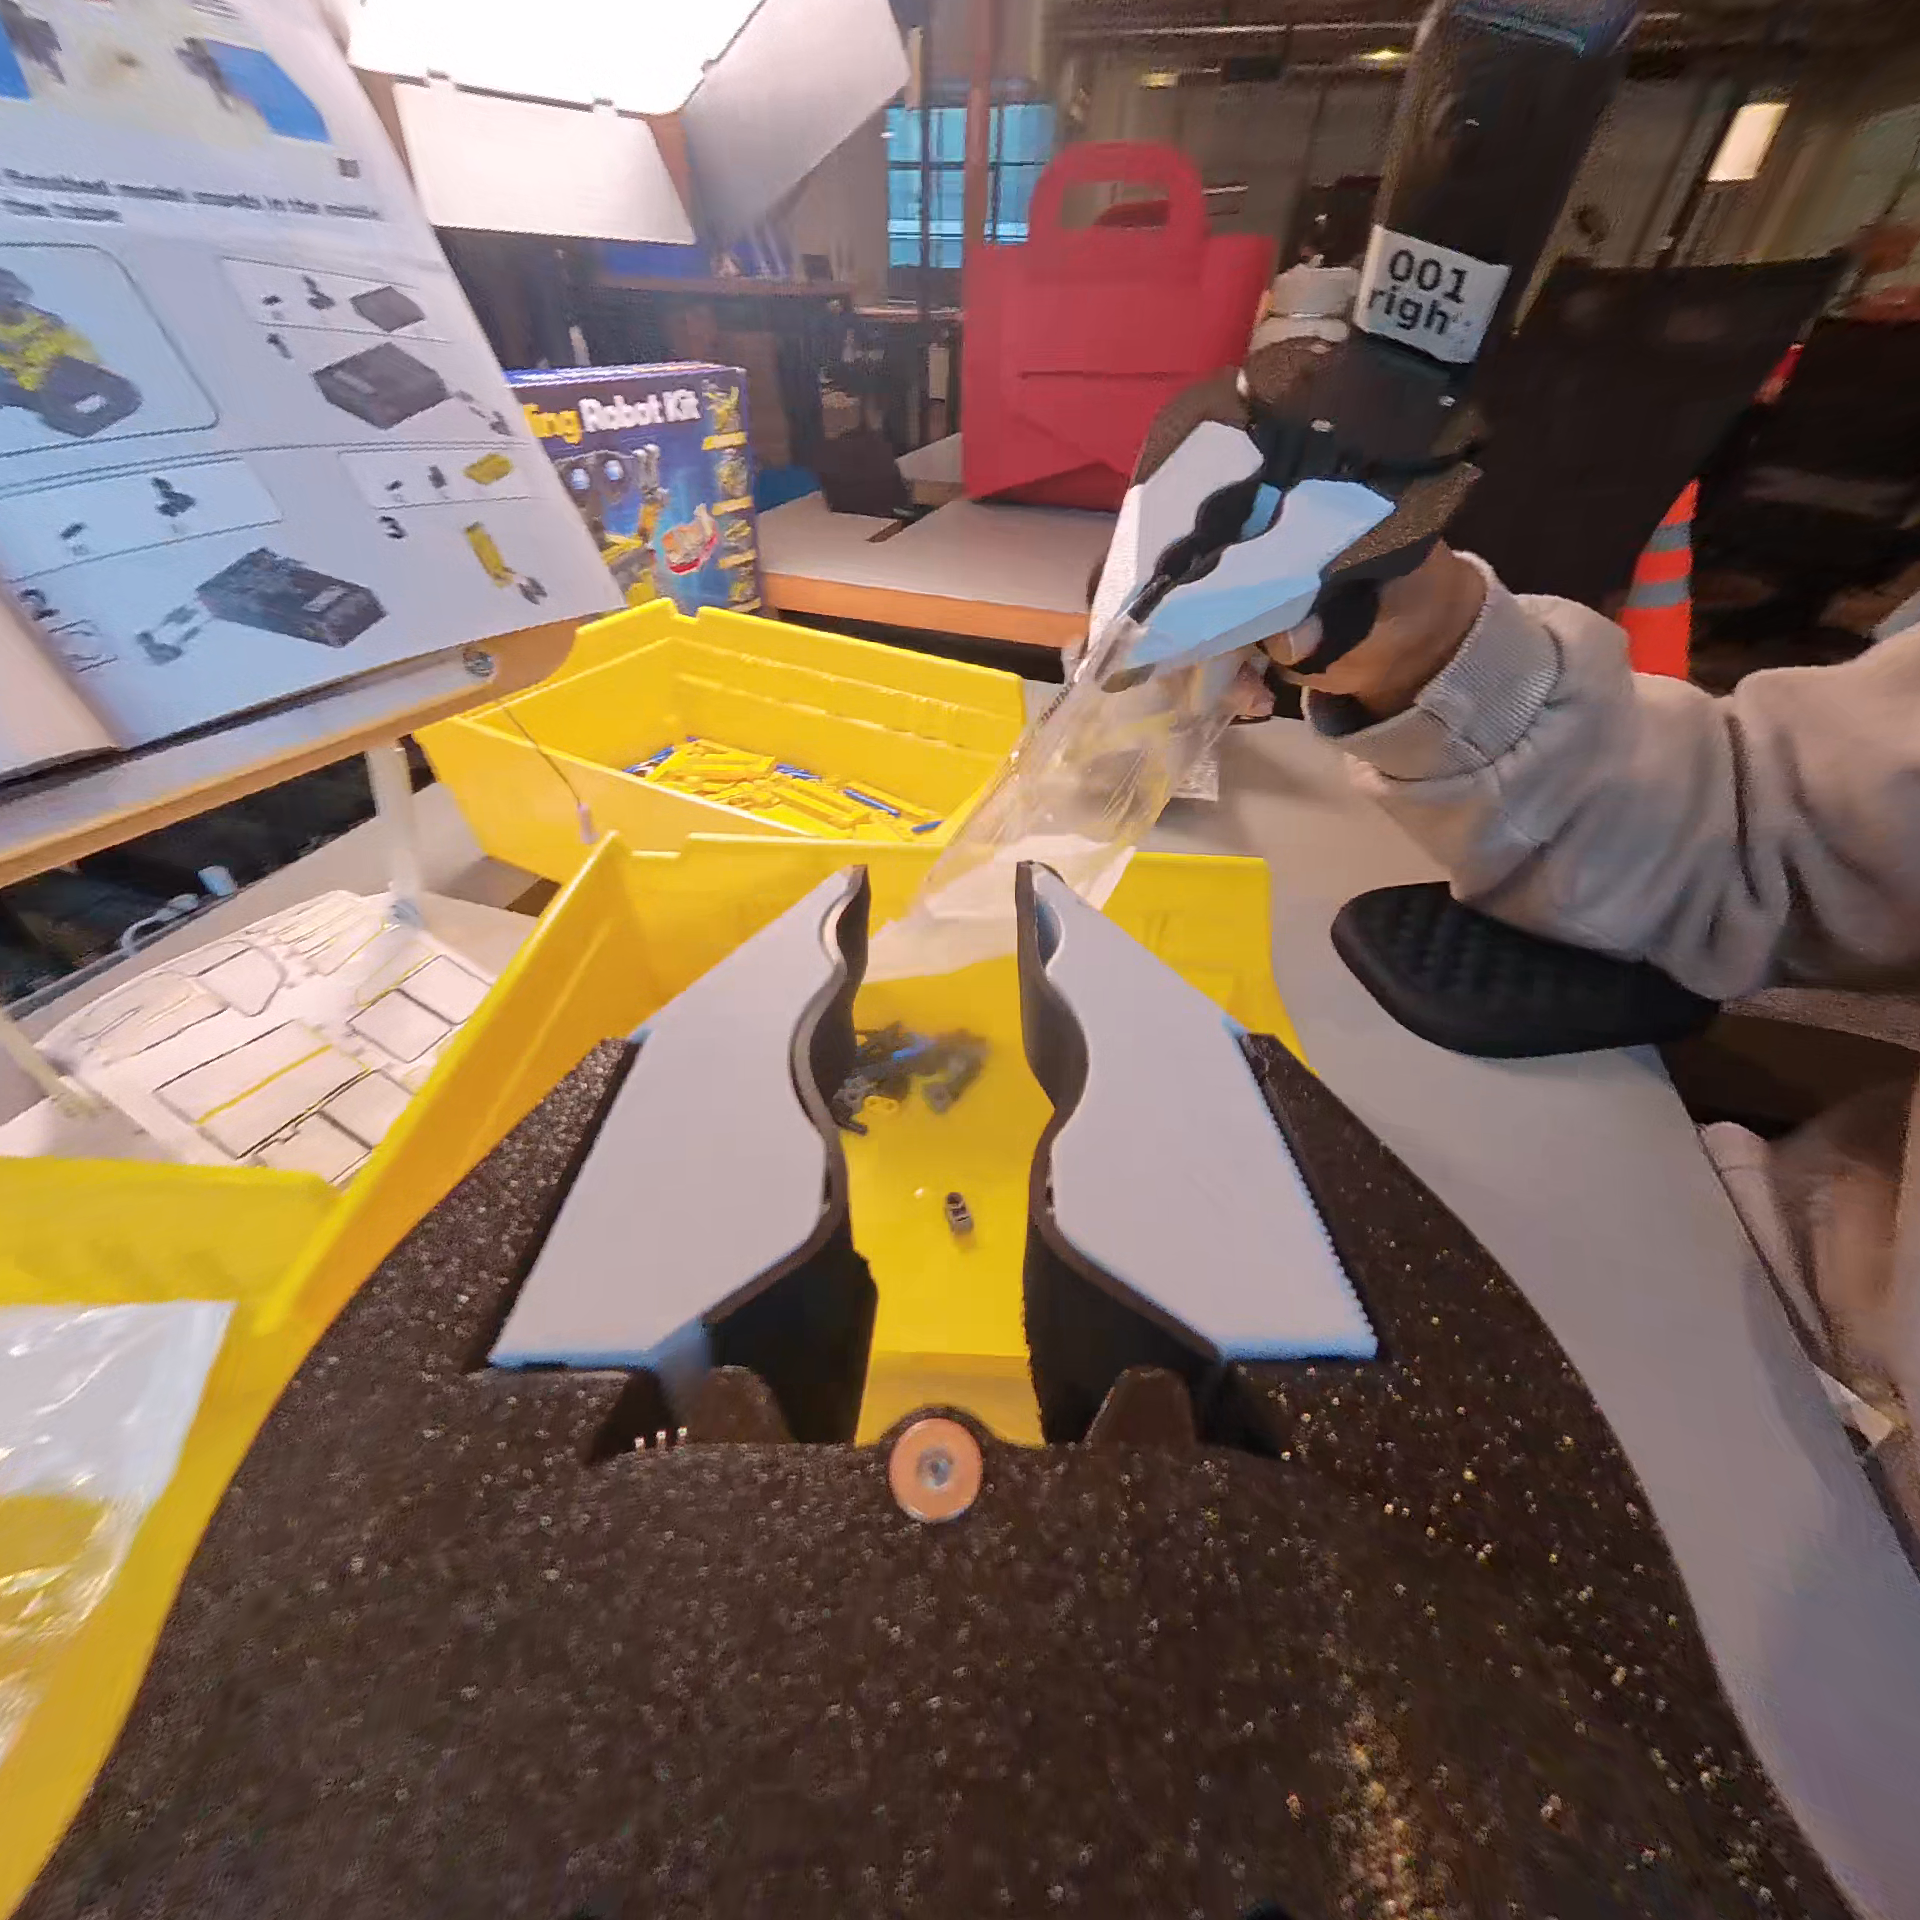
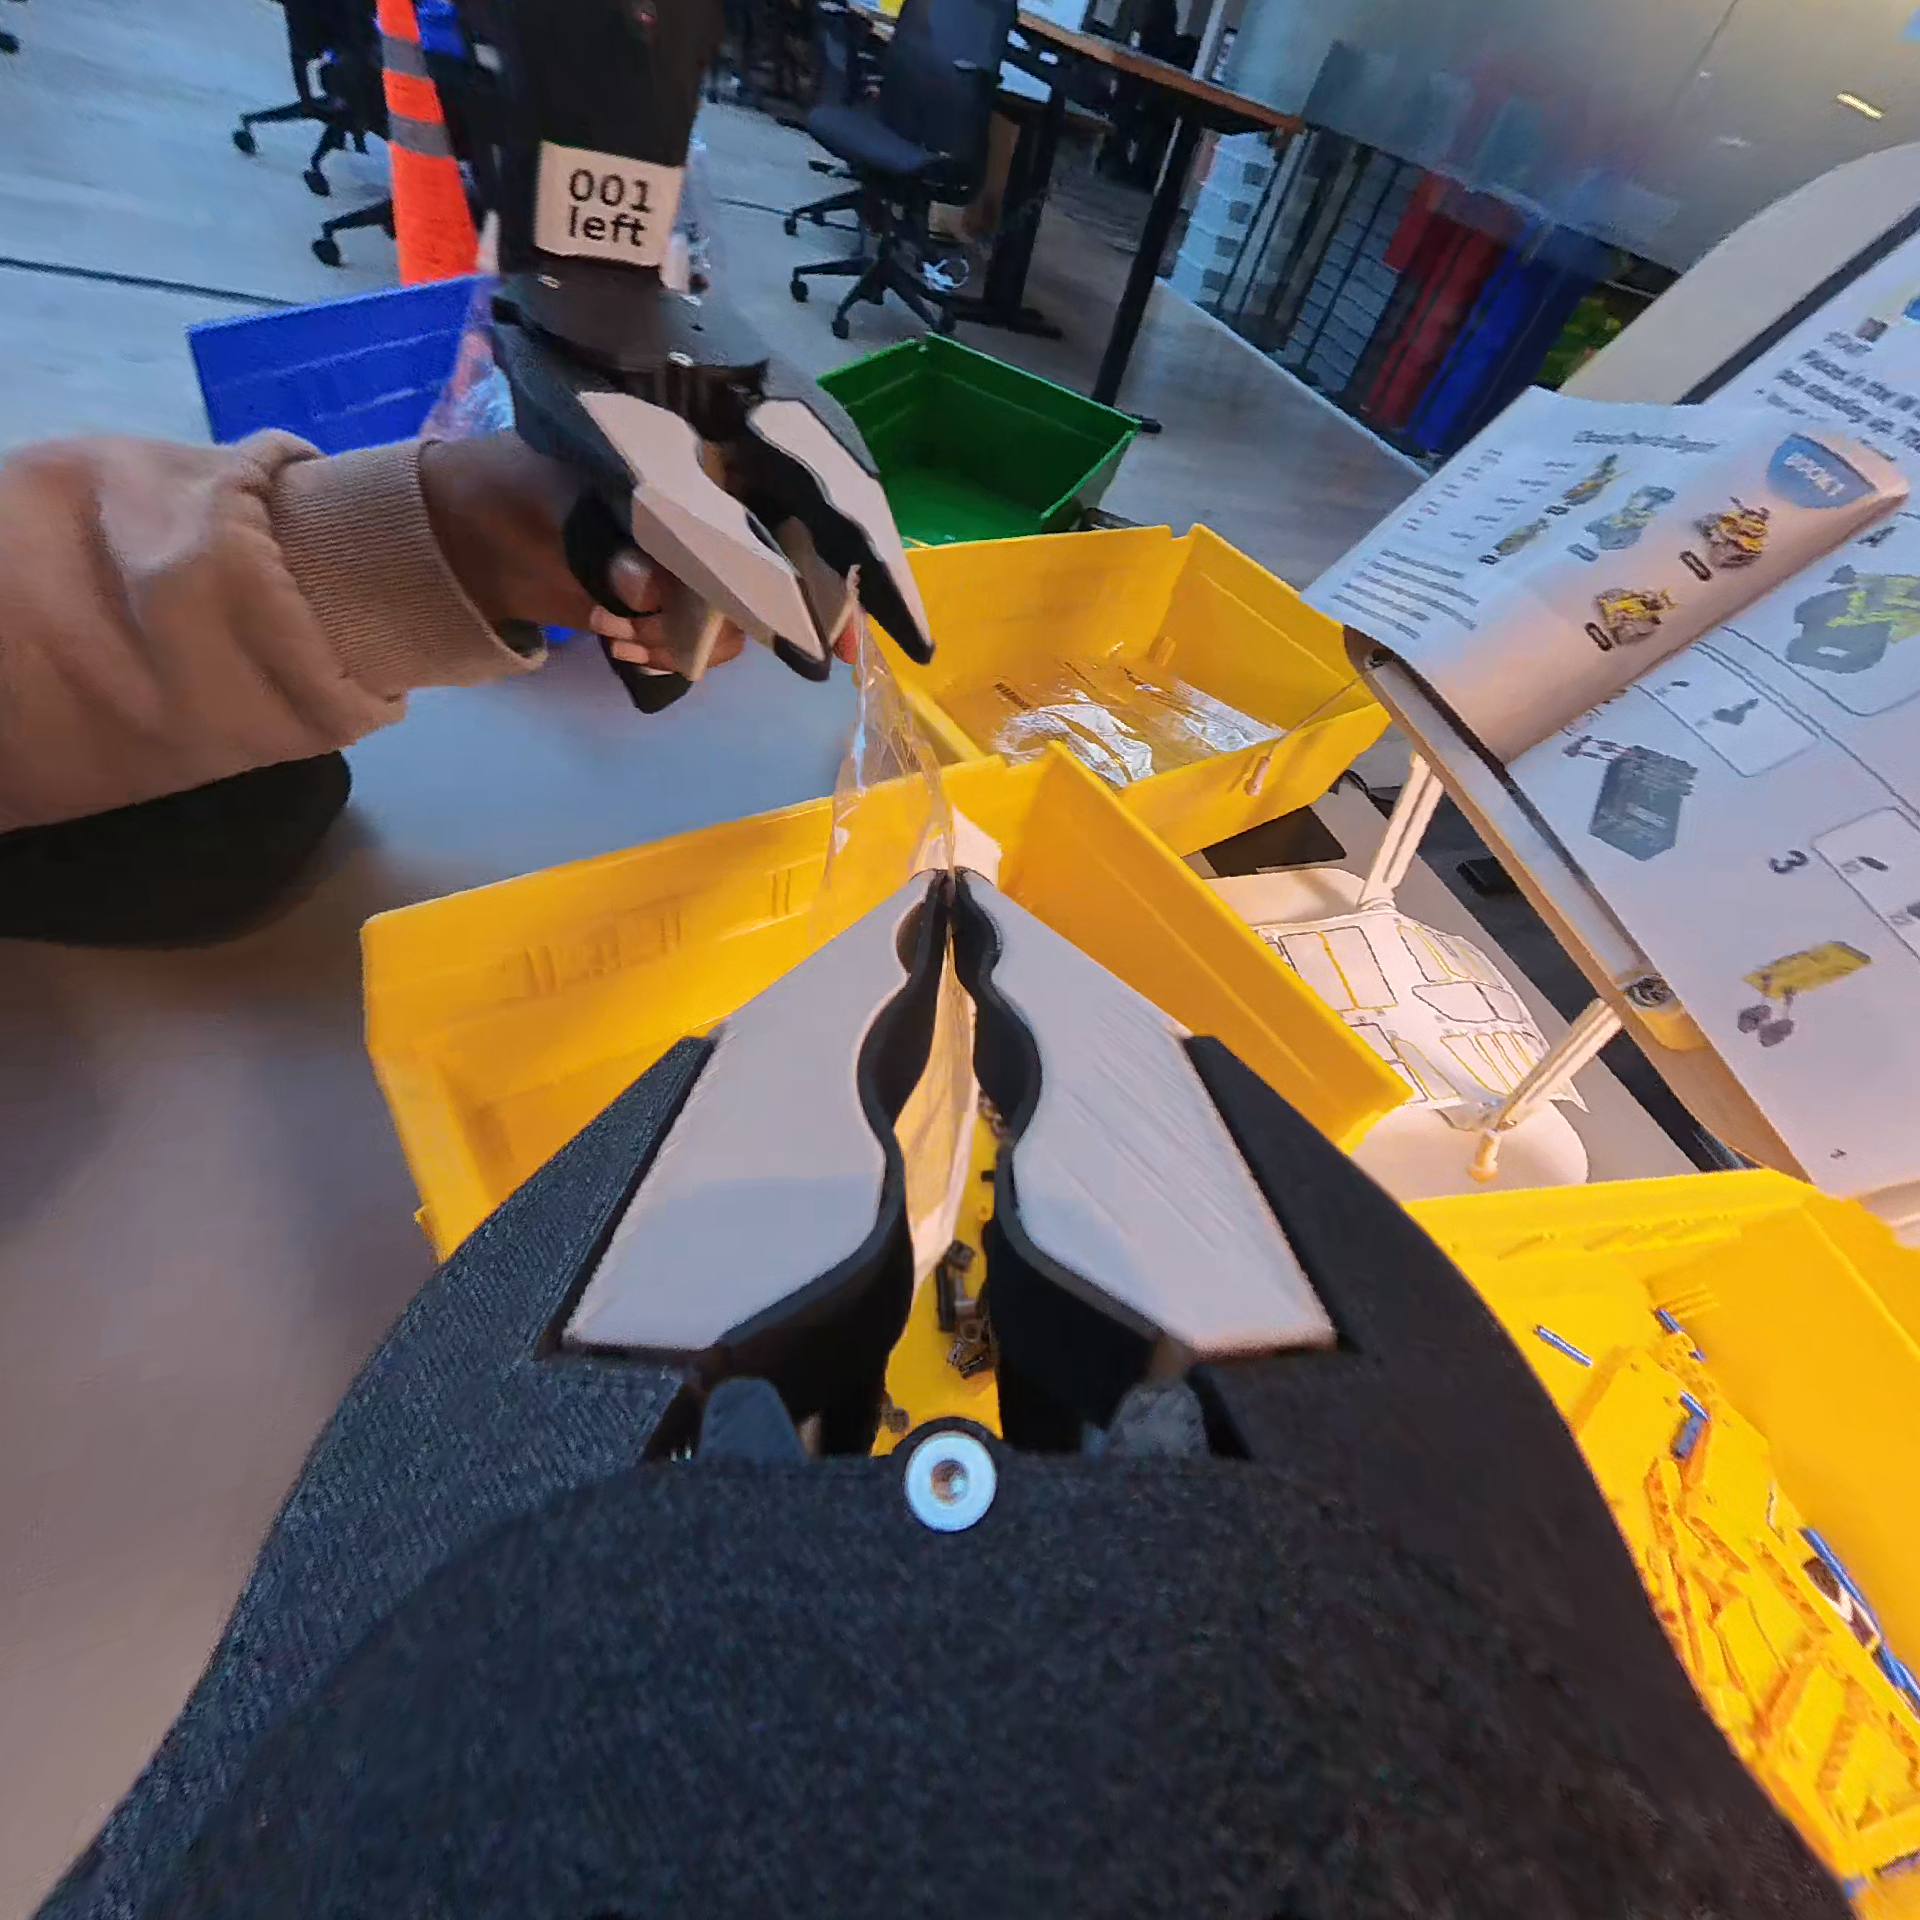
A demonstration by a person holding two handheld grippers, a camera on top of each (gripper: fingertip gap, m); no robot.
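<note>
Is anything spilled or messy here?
Sort of. Small dark parts lie loose on the floor of the yellow bin, one piece apart from the pile. The right gripper pinches a clear plastic bag tilted over that bin. The left gripper is open.

Left wrist view: camera sits just behind its own tongs, looking forward and down along them, close over a yellow bin on the worktop. Faces toward an instruction sheet on a stand, upper left. Right tongs appear upper right, near.

Right wrist view: camera just behind its own tongs, also steeply downward, close over the same yellow bin. Left tongs appear upper left; instruction sheet at right.

Shared: the bin, a clear plastic bag, the sheet, each other's tongs. The views roughly oppose one another.
</note>
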